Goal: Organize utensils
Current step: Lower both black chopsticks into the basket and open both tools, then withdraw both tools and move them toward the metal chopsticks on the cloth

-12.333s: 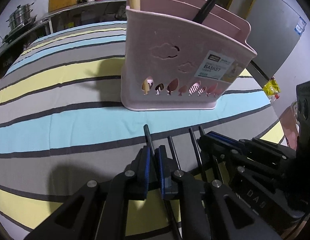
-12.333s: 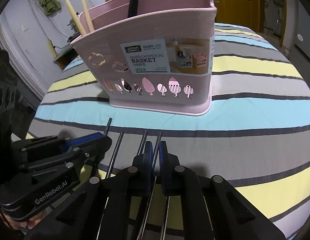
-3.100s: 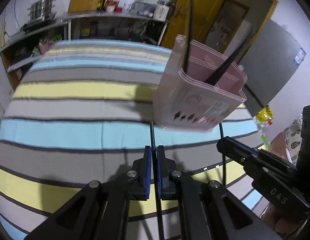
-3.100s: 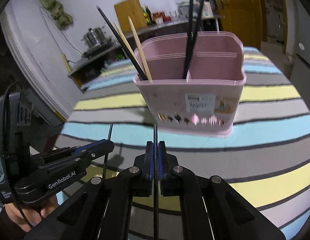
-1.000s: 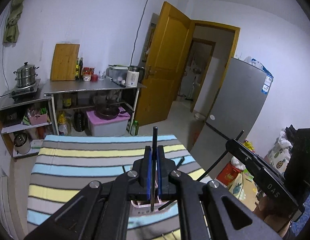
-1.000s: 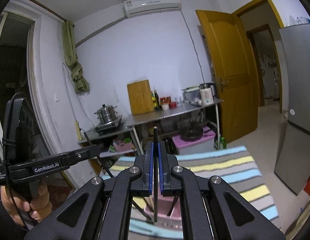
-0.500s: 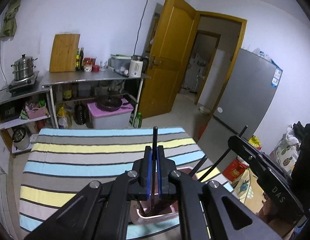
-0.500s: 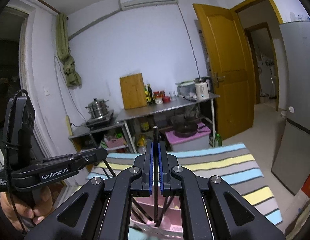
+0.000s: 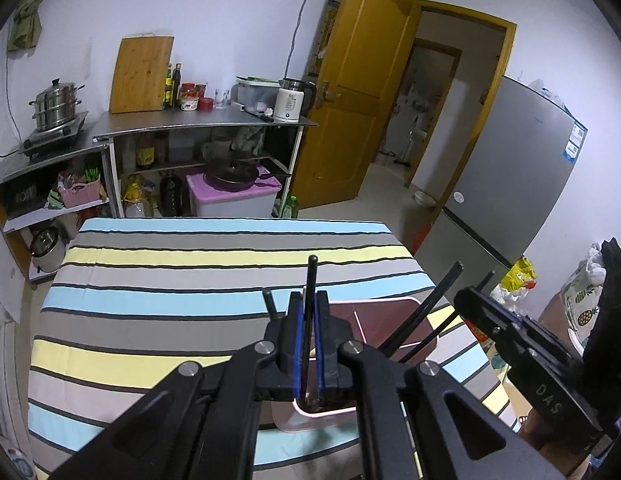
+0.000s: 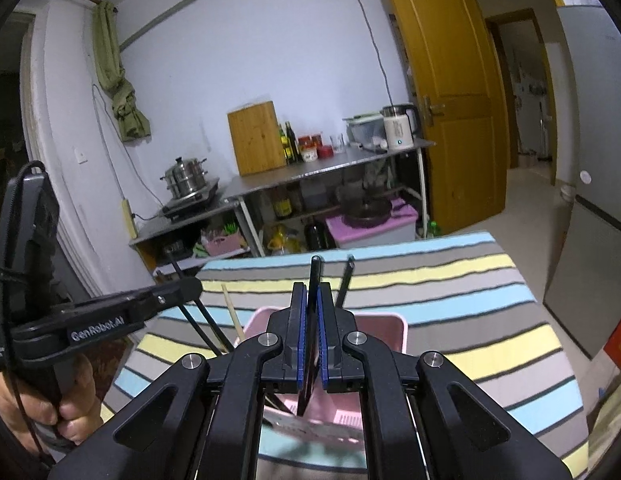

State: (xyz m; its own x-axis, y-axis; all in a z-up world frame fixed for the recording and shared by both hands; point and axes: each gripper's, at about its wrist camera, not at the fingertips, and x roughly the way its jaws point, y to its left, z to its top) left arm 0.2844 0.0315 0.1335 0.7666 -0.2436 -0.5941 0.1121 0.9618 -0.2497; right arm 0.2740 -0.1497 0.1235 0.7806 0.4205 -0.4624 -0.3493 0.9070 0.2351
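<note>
The pink utensil basket point(image 9: 390, 312) stands on the striped table, right below both grippers; it also shows in the right wrist view point(image 10: 384, 328). My left gripper point(image 9: 309, 344) is shut on a black chopstick point(image 9: 310, 280) held upright, its lower end inside the basket. My right gripper point(image 10: 312, 344) is shut on another black chopstick point(image 10: 313, 276), also upright over the basket. Other black chopsticks point(image 9: 430, 312) and a pale wooden one point(image 10: 232, 314) lean in the basket.
The striped tablecloth point(image 9: 190, 280) covers the table. Behind it stand a steel shelf point(image 9: 190, 124) with a kettle, bottles and a cutting board, a yellow door point(image 9: 358, 100) and a grey fridge point(image 9: 510, 180) at the right.
Both grippers have come lower toward the basket, each with its chopstick upright. The basket and table now fill more of both views.
</note>
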